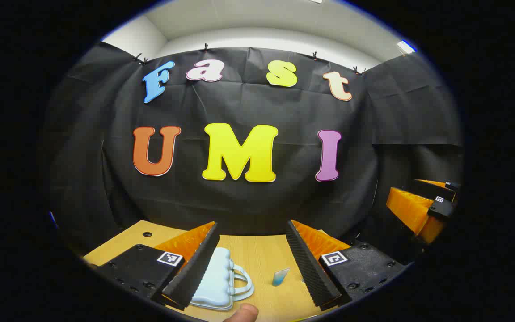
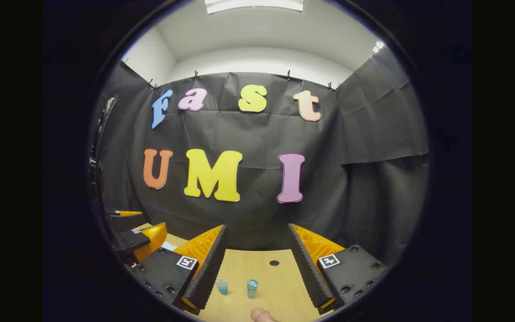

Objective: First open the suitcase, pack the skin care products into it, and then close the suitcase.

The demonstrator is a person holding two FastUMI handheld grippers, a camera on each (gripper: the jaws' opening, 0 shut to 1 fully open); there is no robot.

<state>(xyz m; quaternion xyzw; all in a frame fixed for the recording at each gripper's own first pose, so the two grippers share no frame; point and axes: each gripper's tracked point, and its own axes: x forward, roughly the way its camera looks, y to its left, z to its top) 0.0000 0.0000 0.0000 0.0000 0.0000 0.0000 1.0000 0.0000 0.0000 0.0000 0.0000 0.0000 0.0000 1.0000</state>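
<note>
Suitcase (image 1: 215, 281) flat, handle rightward

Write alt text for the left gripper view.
The left tool, open, hangs over a wooden table where a closed pale blue suitcase lies flat beside a small blue tube. The right tool hangs at the right edge against the black cloth wall.

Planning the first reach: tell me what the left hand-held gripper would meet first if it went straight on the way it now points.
Probably the black cloth wall. The left hand-held gripper stands open and points level over the table, so the pale blue suitcase and small blue tube seem to lie below its line, though depth is unclear.
</note>
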